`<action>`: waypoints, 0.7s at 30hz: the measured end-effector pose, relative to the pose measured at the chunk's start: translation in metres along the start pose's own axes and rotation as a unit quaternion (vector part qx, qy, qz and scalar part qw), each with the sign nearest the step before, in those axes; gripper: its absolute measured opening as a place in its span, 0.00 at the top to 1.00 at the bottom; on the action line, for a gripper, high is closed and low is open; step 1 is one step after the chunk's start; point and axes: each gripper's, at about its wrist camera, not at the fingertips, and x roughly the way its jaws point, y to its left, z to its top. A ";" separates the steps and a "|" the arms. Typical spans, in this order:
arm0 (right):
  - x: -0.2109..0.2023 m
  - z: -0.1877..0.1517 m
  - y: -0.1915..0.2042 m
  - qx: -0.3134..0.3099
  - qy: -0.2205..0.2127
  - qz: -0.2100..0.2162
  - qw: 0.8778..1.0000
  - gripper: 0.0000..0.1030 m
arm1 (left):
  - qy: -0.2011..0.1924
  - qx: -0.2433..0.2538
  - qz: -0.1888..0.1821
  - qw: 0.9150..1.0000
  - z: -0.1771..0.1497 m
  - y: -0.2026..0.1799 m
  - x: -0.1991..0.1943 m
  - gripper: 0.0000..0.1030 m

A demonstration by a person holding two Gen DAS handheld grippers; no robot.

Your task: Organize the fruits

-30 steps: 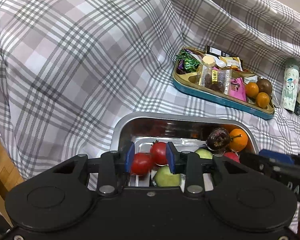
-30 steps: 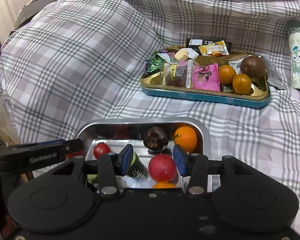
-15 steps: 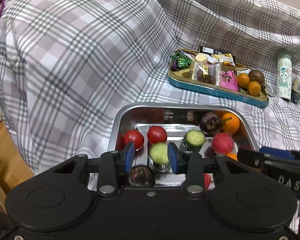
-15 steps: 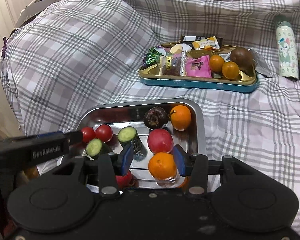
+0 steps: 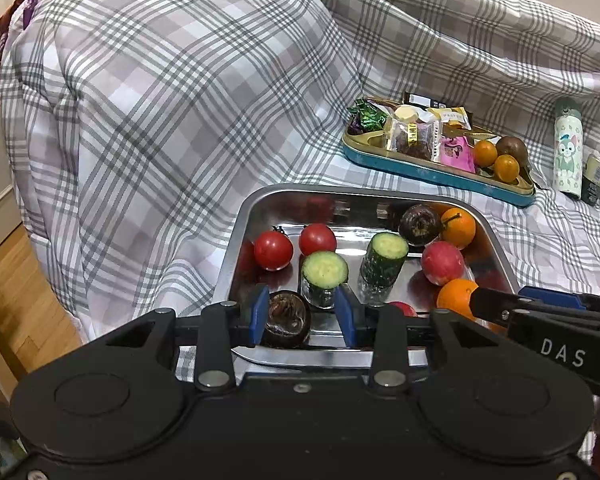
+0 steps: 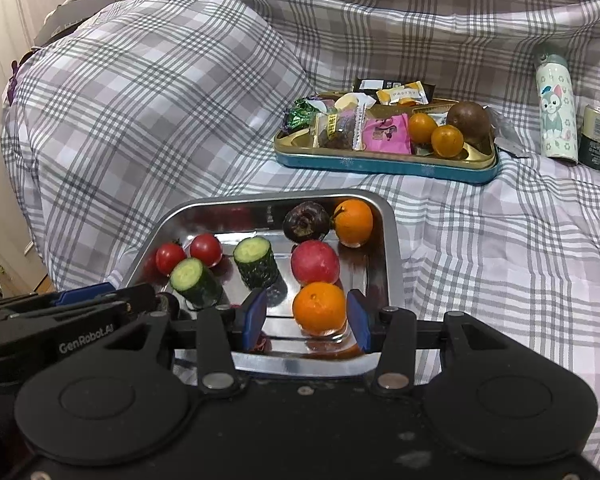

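Over steel tray point(image 5: 236, 236), left tool point(image 5: 300, 316) & right tool point(image 6: 306, 316) both part-open, gripping nothing.

Bed: grey-and-white plaid cover point(image 5: 172, 92), bunched high across upper frame. Floor: wood boards point(image 5: 16, 276), lower left. Wall: pale point(image 6: 4, 8), upper left.

A grey-and-white plaid bedsheet point(image 6: 480, 248) is lying under a shiny silver tray point(image 6: 392, 240) showing red tomatoes point(image 6: 206, 249), green cucumber pieces point(image 6: 256, 262) and orange citrus point(image 6: 319, 307); the snack tin point(image 6: 380, 164) is showing teal.
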 end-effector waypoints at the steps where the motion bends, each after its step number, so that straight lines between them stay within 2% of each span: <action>1: 0.000 -0.001 0.000 -0.001 0.001 0.000 1.000 0.54 | -0.001 0.003 0.000 1.000 -0.001 -0.001 0.000 0.55; 10: 0.000 -0.003 0.001 -0.001 0.001 -0.003 1.000 0.54 | -0.009 0.011 -0.002 1.000 -0.005 -0.002 0.002 0.55; 21: 0.004 -0.003 0.001 0.004 0.007 -0.007 1.000 0.54 | 0.015 0.002 -0.001 1.000 -0.008 0.001 0.014 0.55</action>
